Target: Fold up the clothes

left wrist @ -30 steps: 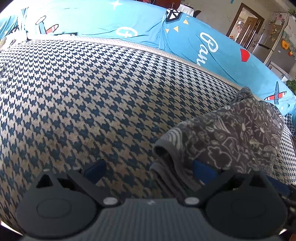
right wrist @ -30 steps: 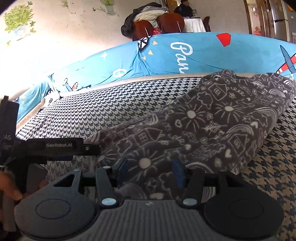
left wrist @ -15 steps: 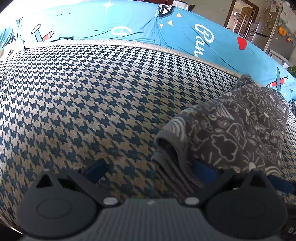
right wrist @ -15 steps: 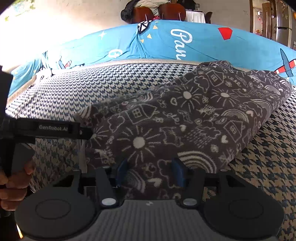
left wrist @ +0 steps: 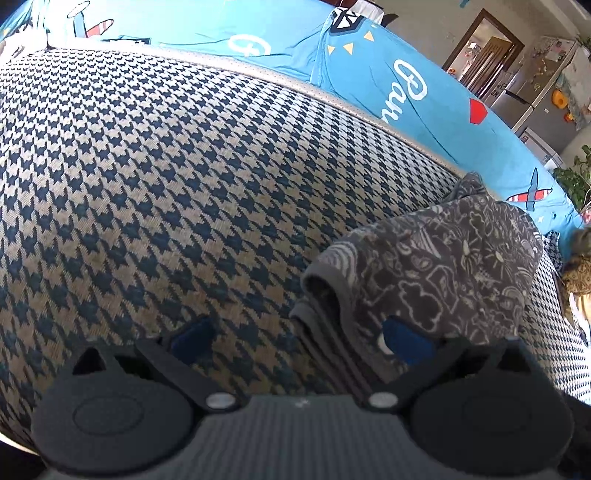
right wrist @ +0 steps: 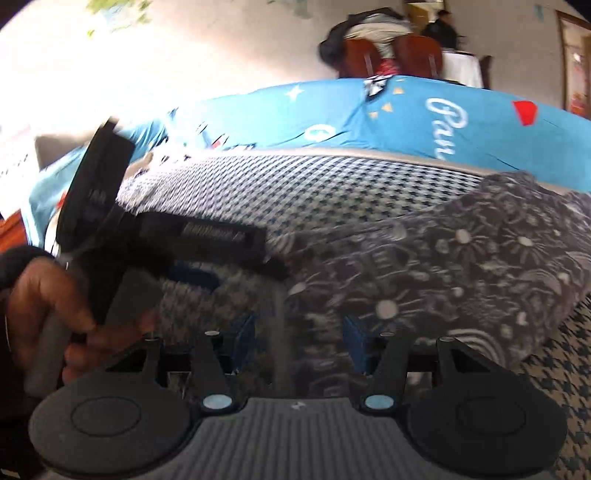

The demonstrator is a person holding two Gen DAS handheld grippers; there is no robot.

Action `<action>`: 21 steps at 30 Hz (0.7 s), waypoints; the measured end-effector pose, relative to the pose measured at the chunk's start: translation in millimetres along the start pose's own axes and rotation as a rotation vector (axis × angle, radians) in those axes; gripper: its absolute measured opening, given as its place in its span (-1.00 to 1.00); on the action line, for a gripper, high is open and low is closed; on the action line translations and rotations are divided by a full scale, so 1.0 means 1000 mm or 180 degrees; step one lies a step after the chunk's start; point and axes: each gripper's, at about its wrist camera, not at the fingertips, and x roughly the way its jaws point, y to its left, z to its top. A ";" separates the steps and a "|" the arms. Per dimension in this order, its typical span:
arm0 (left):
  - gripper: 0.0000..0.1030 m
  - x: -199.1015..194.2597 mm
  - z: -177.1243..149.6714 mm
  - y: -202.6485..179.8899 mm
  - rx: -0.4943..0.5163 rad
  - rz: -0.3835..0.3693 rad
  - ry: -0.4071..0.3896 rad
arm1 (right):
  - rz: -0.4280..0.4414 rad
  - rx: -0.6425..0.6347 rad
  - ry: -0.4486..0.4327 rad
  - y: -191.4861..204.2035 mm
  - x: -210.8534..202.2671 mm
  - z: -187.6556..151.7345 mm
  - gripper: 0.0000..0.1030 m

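A grey garment (left wrist: 436, 266) printed with white doodles lies folded on the houndstooth sofa seat (left wrist: 166, 184), its ribbed hem toward me. My left gripper (left wrist: 297, 338) is open wide and low over the seat; its right finger (left wrist: 402, 341) sits at the garment's near edge, partly under the cloth. In the right wrist view the garment (right wrist: 461, 266) fills the right half. My right gripper (right wrist: 301, 343) is partly open, with the garment's left edge lying between its blue pads, not pinched. A hand (right wrist: 44, 295) at the left holds the other gripper's handle.
Blue cushion covers (left wrist: 258, 33) with plane prints and white script run along the sofa back. Bare seat stretches to the left of the garment. Behind the sofa are wooden chairs (right wrist: 391, 55); a doorway and a fridge (left wrist: 532, 92) are at the far right.
The right gripper slid left along the garment, so the print now sits further right in its view, and that view is blurred. The left gripper stays open at the garment's edge.
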 end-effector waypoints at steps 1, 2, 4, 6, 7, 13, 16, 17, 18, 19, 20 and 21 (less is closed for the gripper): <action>1.00 0.000 0.000 0.000 0.0005 -0.0001 0.0012 | 0.0000 -0.0057 0.0036 0.004 0.002 -0.001 0.04; 1.00 0.000 0.000 0.000 0.0007 -0.0005 0.0023 | 0.0000 -0.0114 0.0072 0.008 0.005 -0.002 0.04; 1.00 0.000 0.001 0.000 -0.0010 -0.0038 0.0051 | -0.0025 -0.0254 0.0133 0.017 0.010 -0.005 0.05; 1.00 0.000 0.003 0.001 -0.0046 -0.0127 0.0090 | -0.0120 -0.0477 0.0157 0.026 0.014 -0.010 0.06; 1.00 -0.001 0.003 0.001 -0.0063 -0.0178 0.0114 | -0.0168 -0.0584 0.0173 0.030 0.017 -0.012 0.06; 1.00 0.002 0.005 0.001 -0.0106 -0.0344 0.0225 | -0.0449 -0.1115 0.0232 0.048 0.030 -0.028 0.07; 1.00 0.004 0.005 -0.001 -0.0120 -0.0391 0.0274 | -0.0547 -0.1282 0.0214 0.052 0.034 -0.034 0.09; 1.00 0.004 0.005 -0.002 -0.0122 -0.0407 0.0288 | -0.0563 -0.1283 0.0205 0.052 0.035 -0.034 0.09; 1.00 0.005 0.005 -0.002 -0.0122 -0.0425 0.0301 | -0.0583 -0.1268 0.0194 0.052 0.035 -0.034 0.09; 1.00 0.006 0.005 -0.003 -0.0131 -0.0458 0.0320 | -0.0604 -0.1241 0.0182 0.051 0.035 -0.034 0.06; 1.00 0.007 0.005 -0.004 -0.0146 -0.0505 0.0345 | -0.0636 -0.1202 0.0170 0.050 0.035 -0.034 -0.07; 1.00 0.008 0.005 -0.005 -0.0152 -0.0540 0.0367 | -0.0652 -0.1149 0.0164 0.047 0.034 -0.033 -0.12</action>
